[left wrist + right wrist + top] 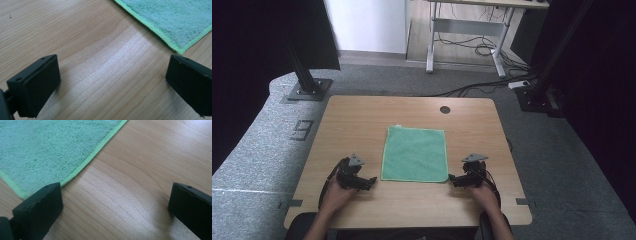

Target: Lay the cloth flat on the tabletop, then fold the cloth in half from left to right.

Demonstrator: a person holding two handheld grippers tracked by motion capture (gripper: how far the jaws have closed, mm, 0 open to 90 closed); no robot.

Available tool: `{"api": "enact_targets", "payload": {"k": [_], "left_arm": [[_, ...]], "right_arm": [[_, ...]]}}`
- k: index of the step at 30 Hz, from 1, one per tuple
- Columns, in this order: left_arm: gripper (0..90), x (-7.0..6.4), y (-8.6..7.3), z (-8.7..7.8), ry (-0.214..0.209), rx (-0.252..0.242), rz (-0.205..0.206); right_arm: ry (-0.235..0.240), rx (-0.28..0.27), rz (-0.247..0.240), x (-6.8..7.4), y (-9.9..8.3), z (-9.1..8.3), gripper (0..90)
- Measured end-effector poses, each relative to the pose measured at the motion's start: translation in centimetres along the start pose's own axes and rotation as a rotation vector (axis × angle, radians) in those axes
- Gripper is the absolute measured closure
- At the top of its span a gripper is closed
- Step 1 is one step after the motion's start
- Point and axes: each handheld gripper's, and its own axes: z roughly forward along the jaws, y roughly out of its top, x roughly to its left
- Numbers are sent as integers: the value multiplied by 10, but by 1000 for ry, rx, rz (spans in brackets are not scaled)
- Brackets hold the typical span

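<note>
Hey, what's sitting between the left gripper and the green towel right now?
Nothing: bare wooden table separates the left gripper from the green towel, clearest in the left gripper view.

Black grippers (grey three-cornered plates on top) with blocky black fingers point(37, 85), black cables trailing.

left claw point(371, 181): jaws wide apart, low | right claw point(452, 178): jaws wide apart, low
</note>
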Motion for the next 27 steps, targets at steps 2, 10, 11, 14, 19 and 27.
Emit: {"api": "enact_targets", "payload": {"k": [2,10,11,14,19,27], "left_arm": [[0,0,0,0,0,0,0],[0,0,0,0,-1,1,-1],[0,0,0,0,-1,1,-1],[0,0,0,0,-1,1,-2],[0,0,0,0,-2,1,-1],[0,5,8,2,1,16,3]], "right_arm": [[-7,-14,8,0,-1,1,0],[-8,-14,8,0,-1,1,0],[-7,-14,8,0,-1,1,0],[-7,-14,6,0,-1,1,0],[-6,-14,8,0,-1,0,0],[5,-9,30,-3,1,-5,0]]}}
